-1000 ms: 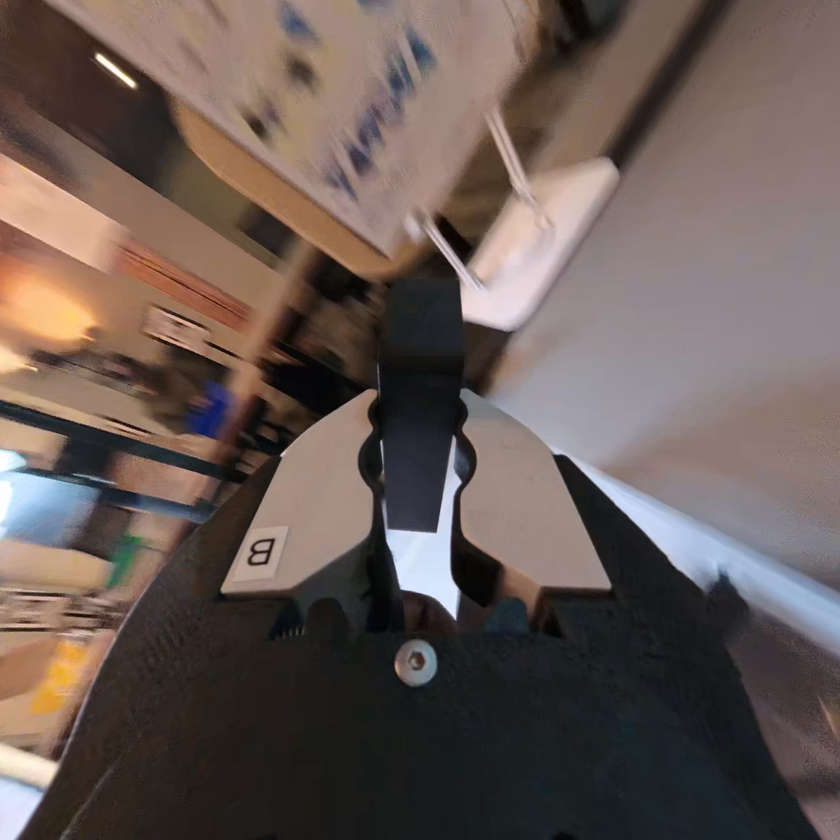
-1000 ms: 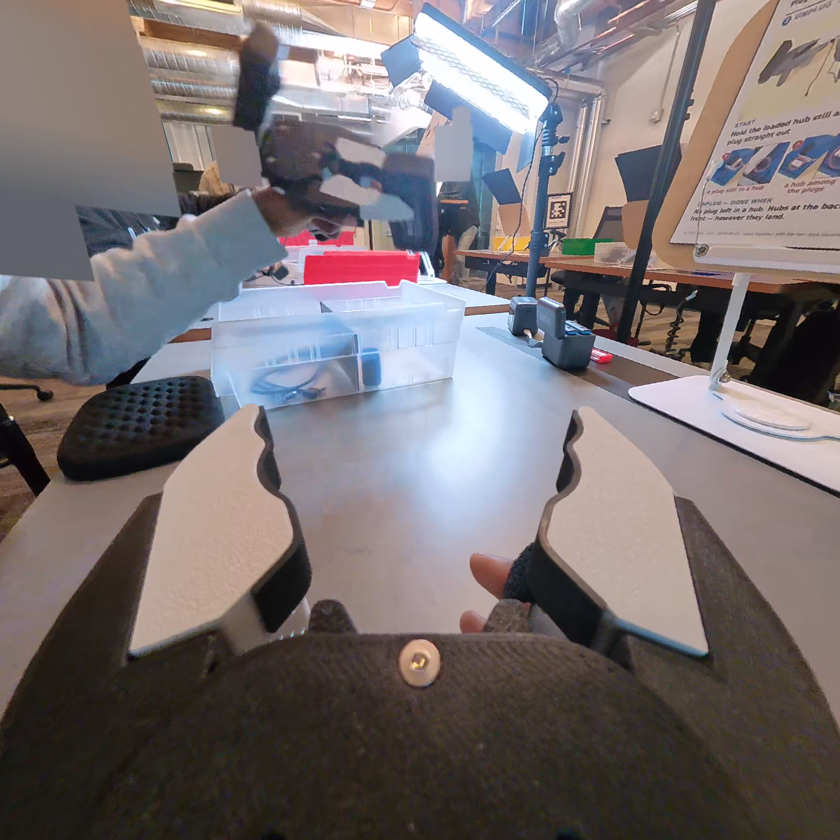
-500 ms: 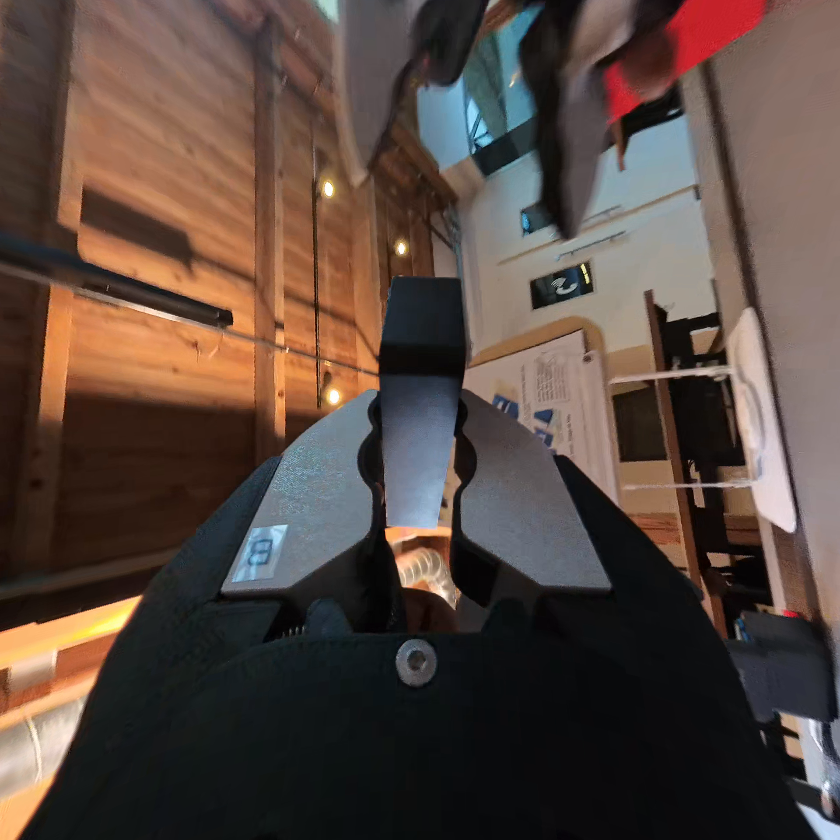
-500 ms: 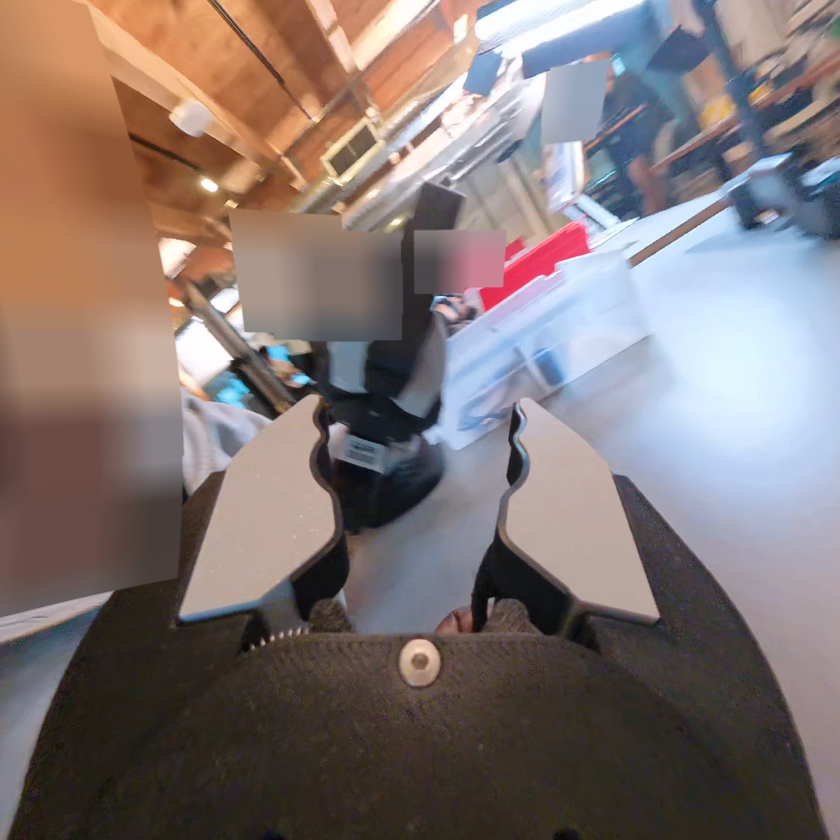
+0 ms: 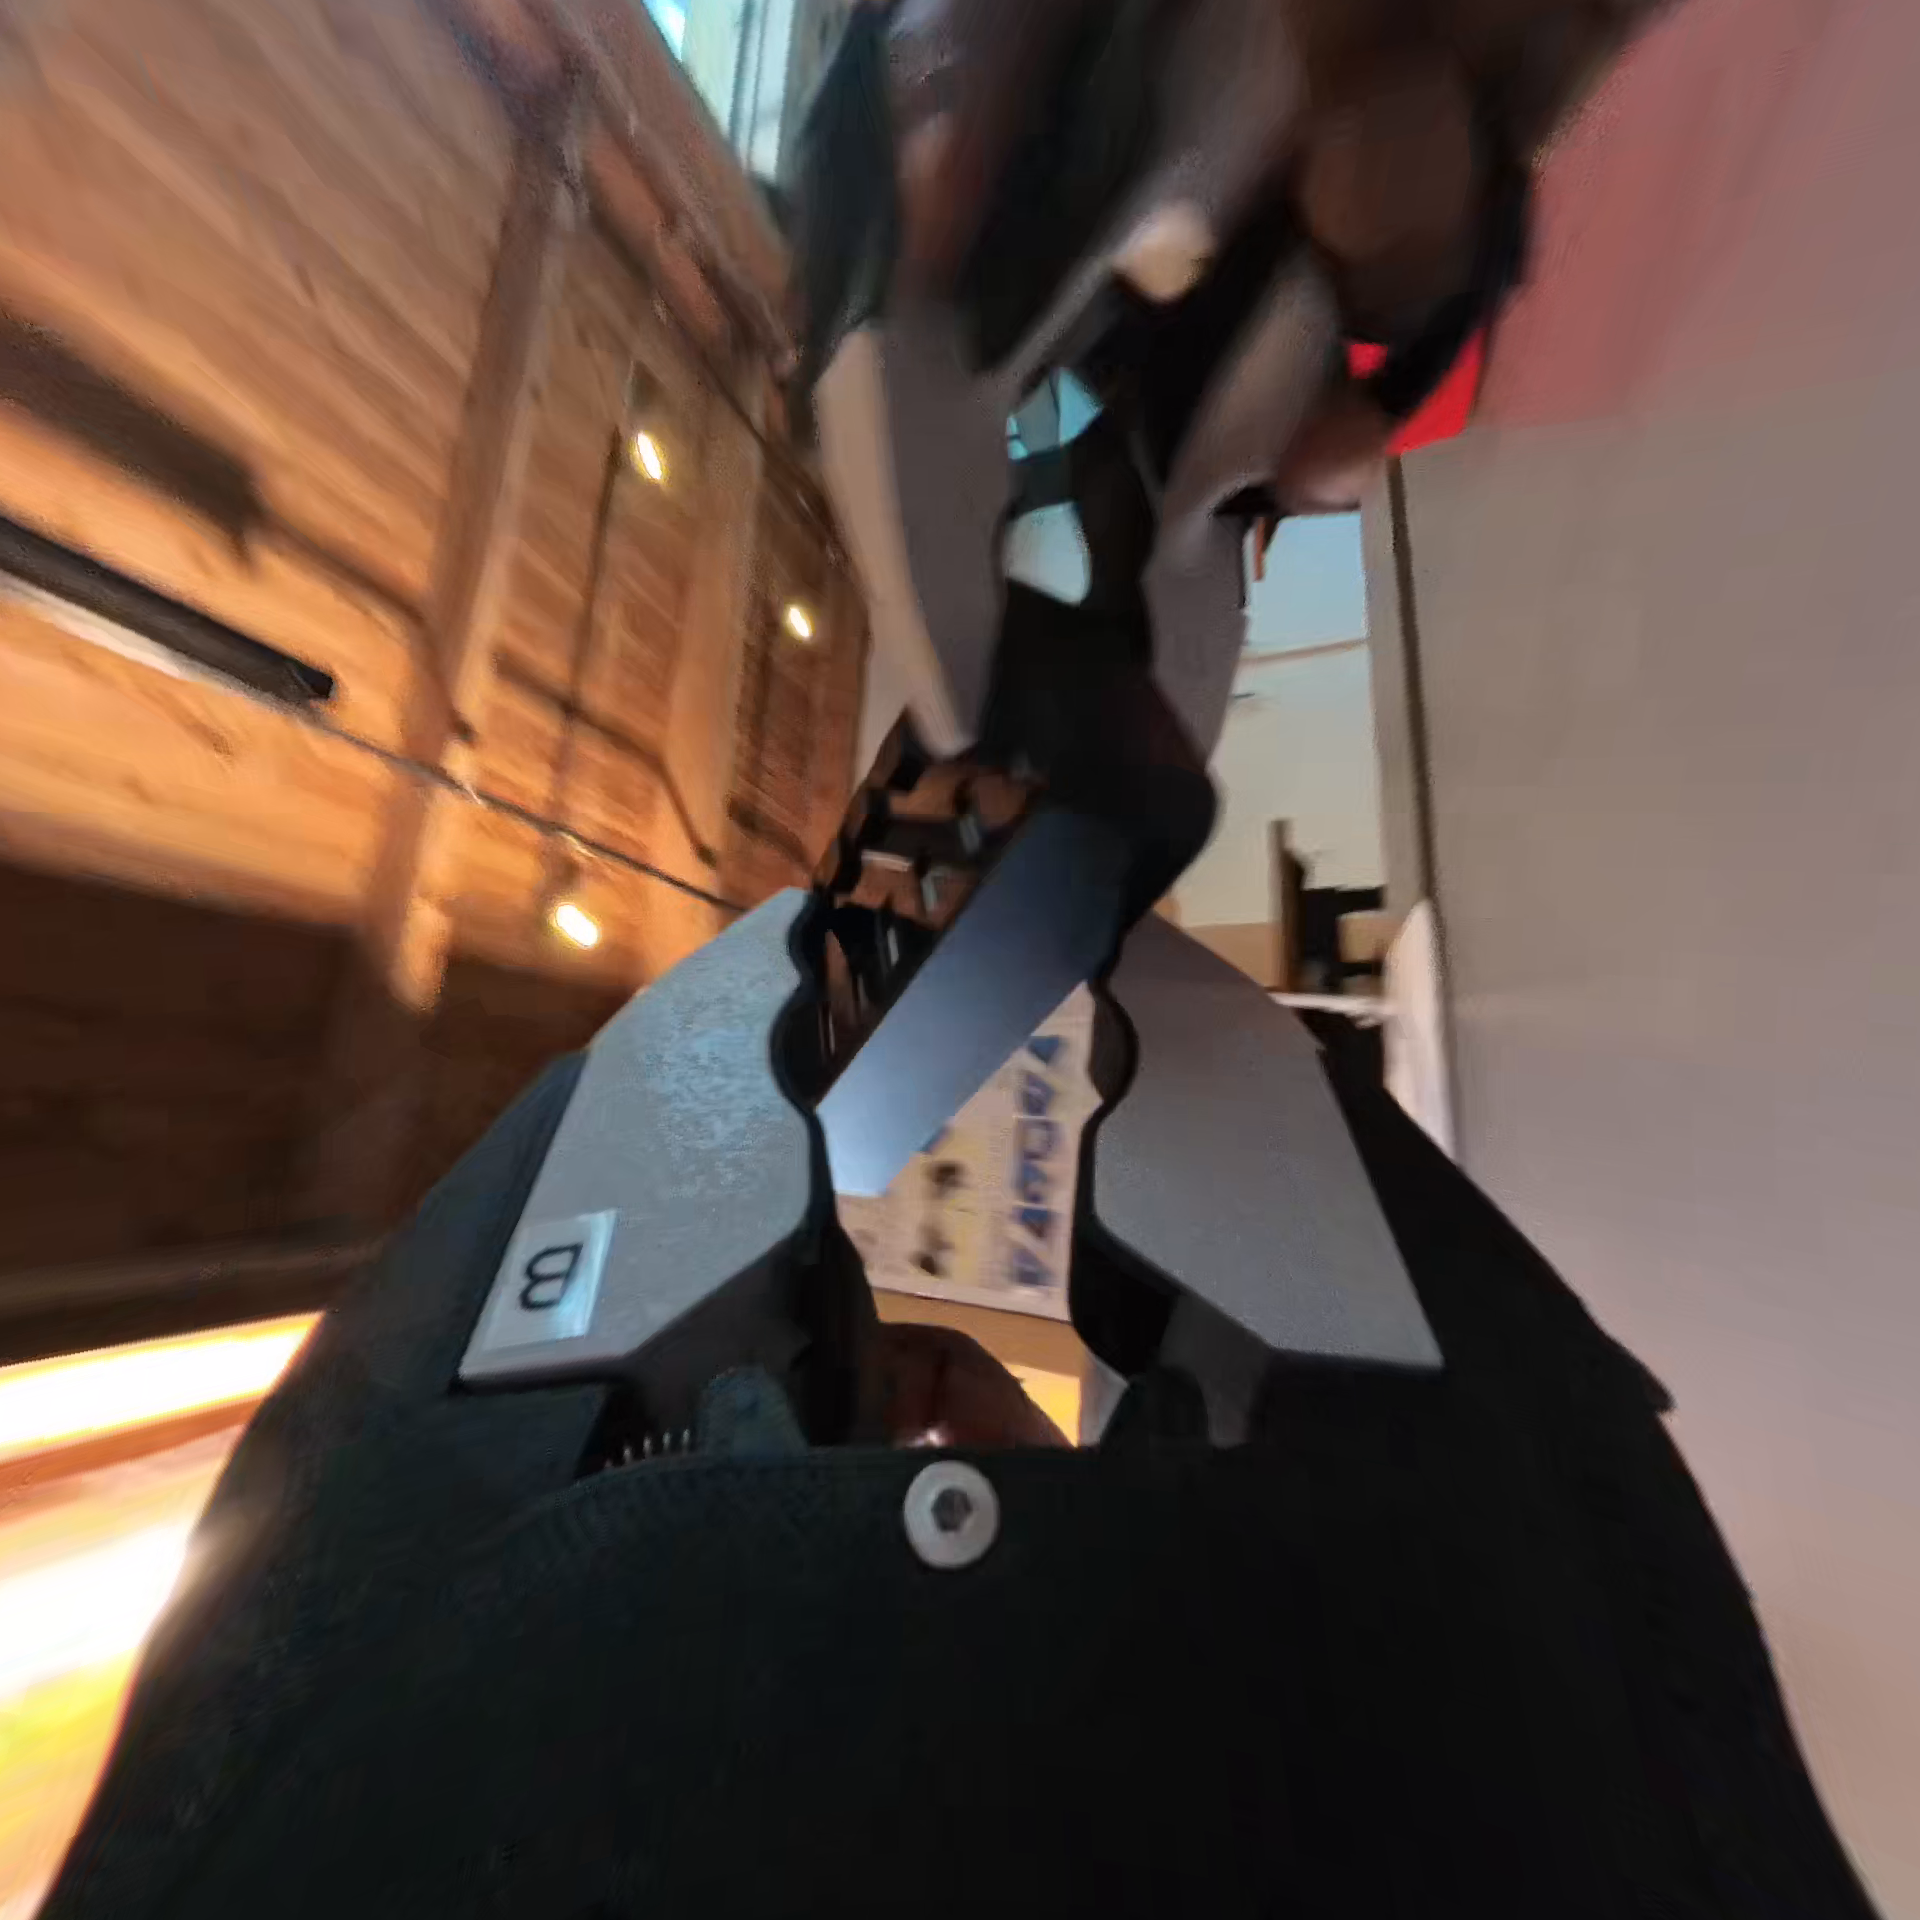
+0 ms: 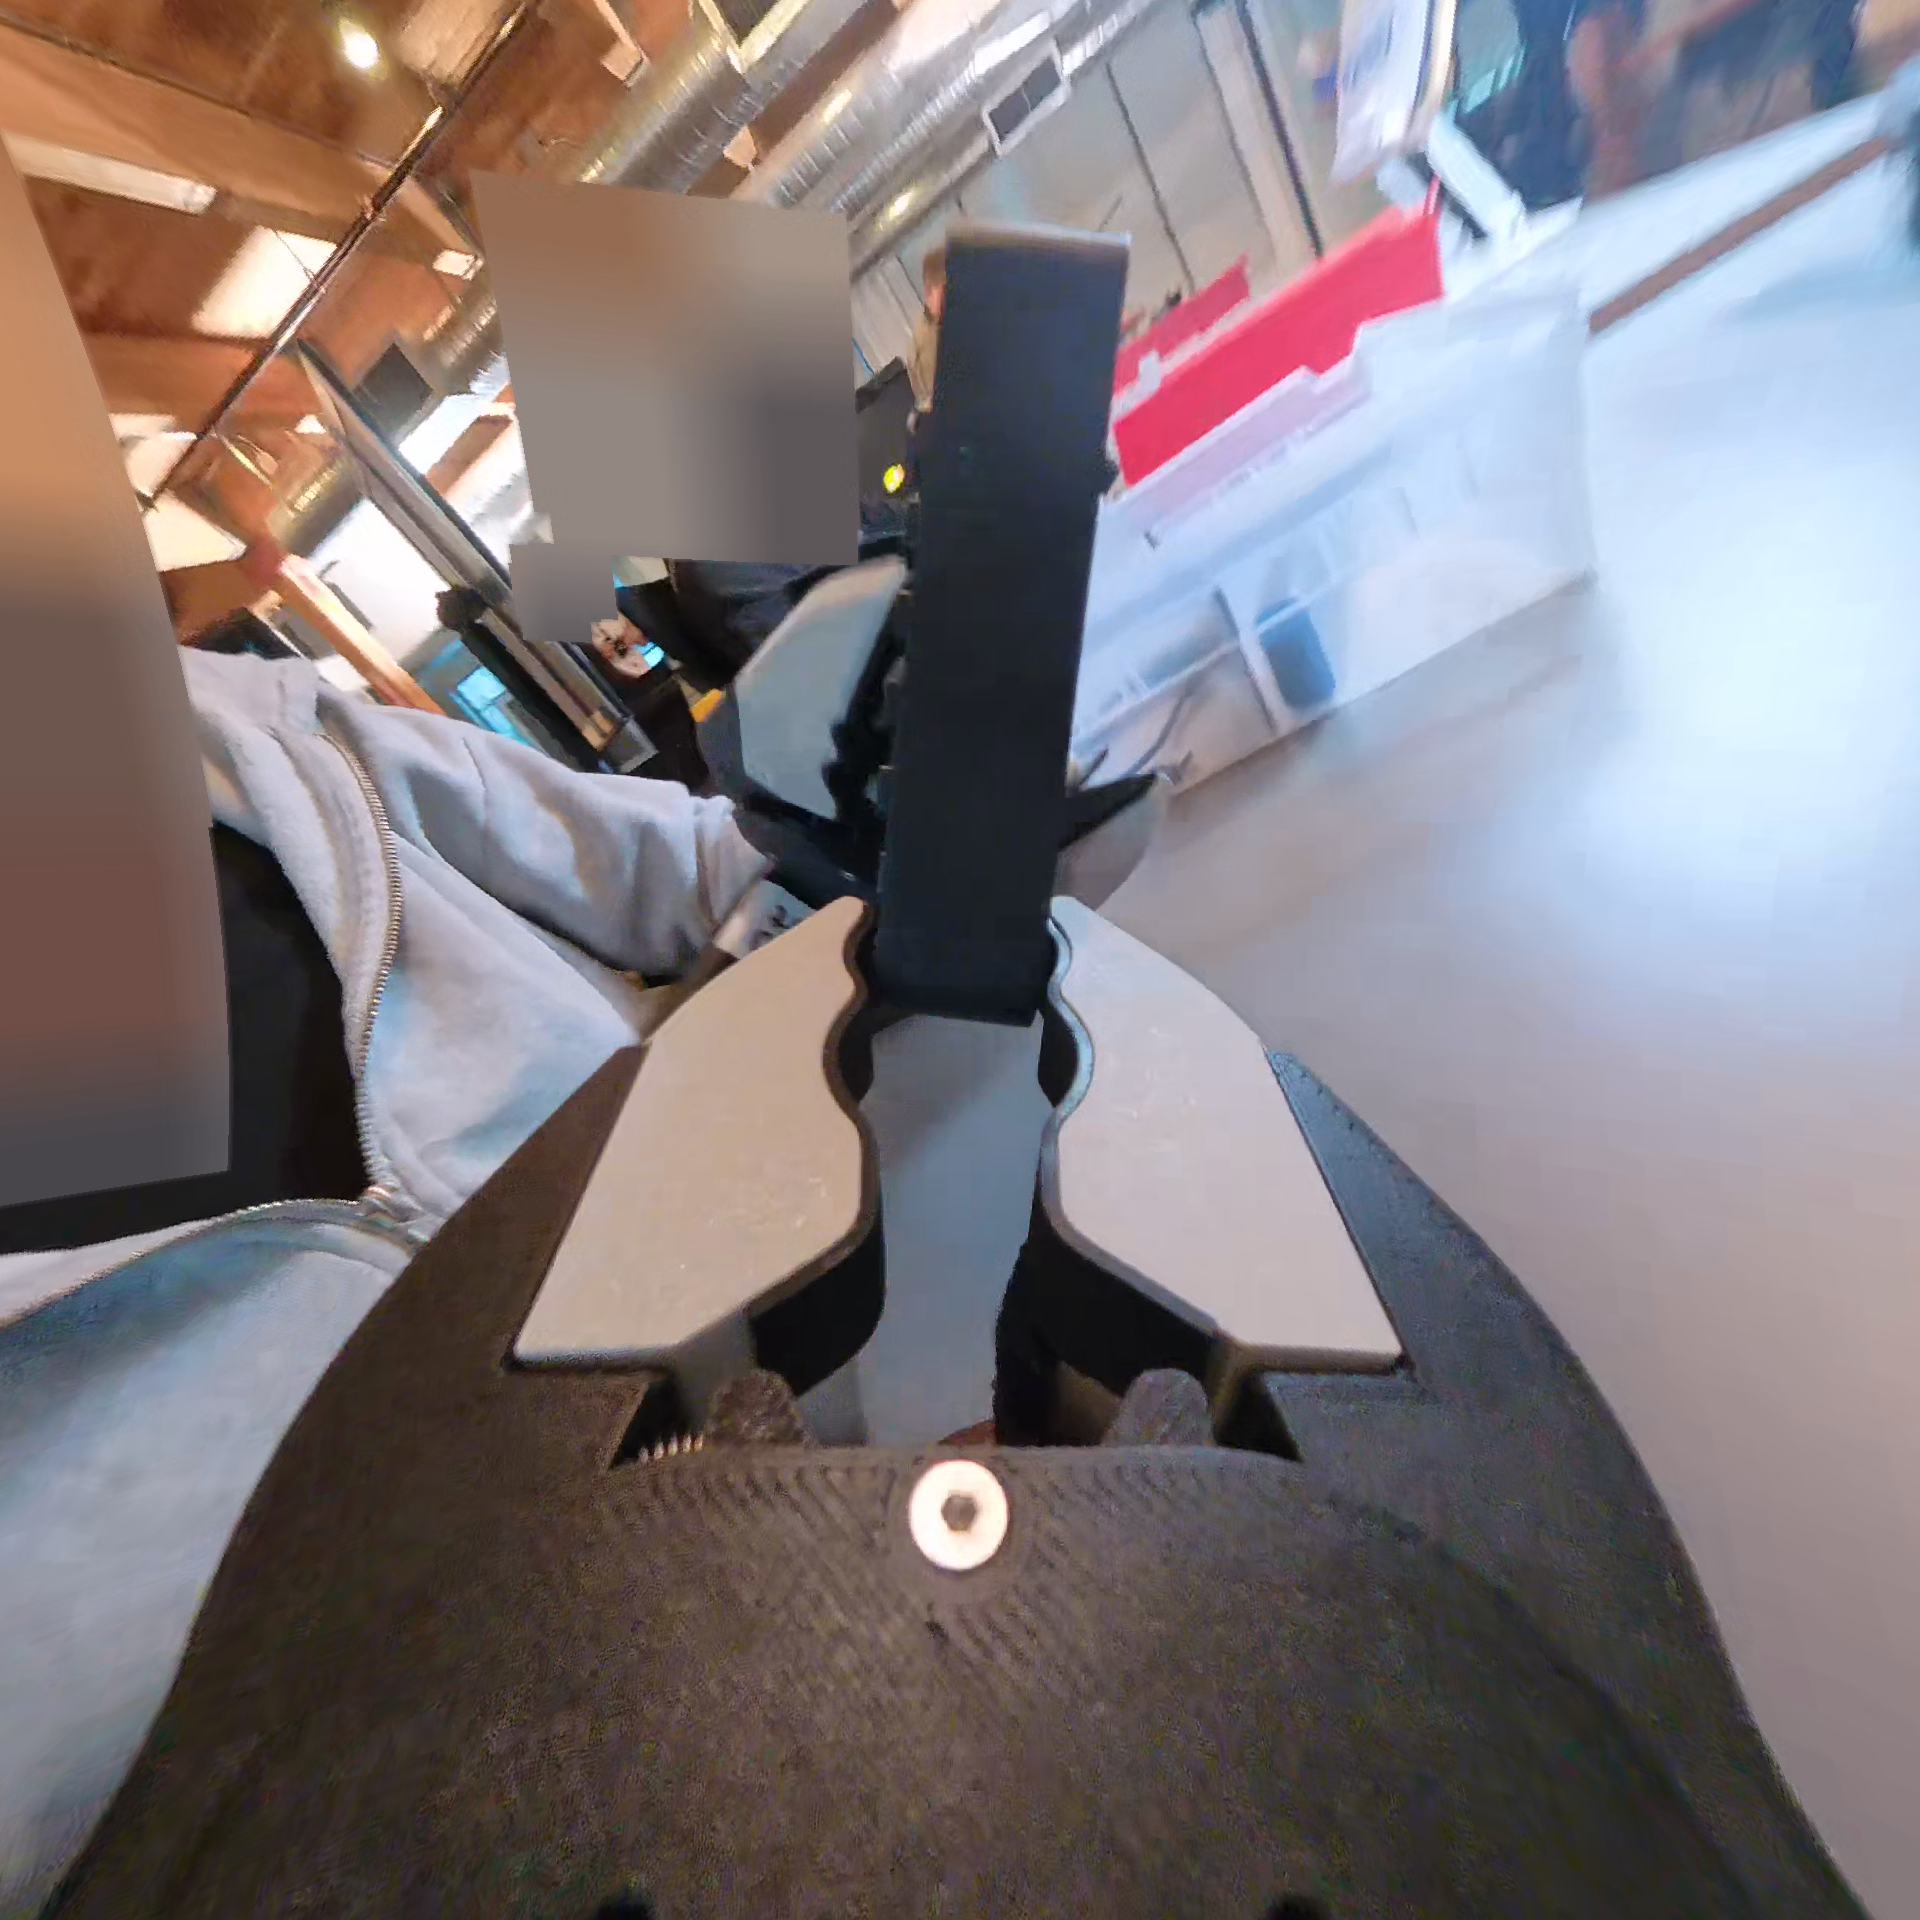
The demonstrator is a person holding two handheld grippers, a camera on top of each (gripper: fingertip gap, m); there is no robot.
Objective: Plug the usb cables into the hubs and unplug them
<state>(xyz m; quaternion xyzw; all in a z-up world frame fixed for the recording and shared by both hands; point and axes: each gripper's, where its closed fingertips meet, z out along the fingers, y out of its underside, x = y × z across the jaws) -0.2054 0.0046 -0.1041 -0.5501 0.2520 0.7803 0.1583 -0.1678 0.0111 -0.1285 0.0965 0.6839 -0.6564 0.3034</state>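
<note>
The right gripper [image 6: 956, 966] is clenched on one end of a black hub [image 6: 997, 623], while the left gripper [image 5: 956, 997], jaws a little apart, holds the other end loosely, both lifted above the grey table [image 6: 1558, 935]. Farther off sits a clear bin [image 6: 1351, 623]. No cable shows near the hub, so I judge the plugging not yet begun

We are seeing wood-plank ceiling [image 5: 312, 416] with small lamps glowing [image 5: 575, 924] | silver ducts [image 6: 727, 94] running overhead | grey tabletop [image 6: 1558, 1039] lying beneath, clear bins [image 6: 1403, 540] sitting on it
</note>
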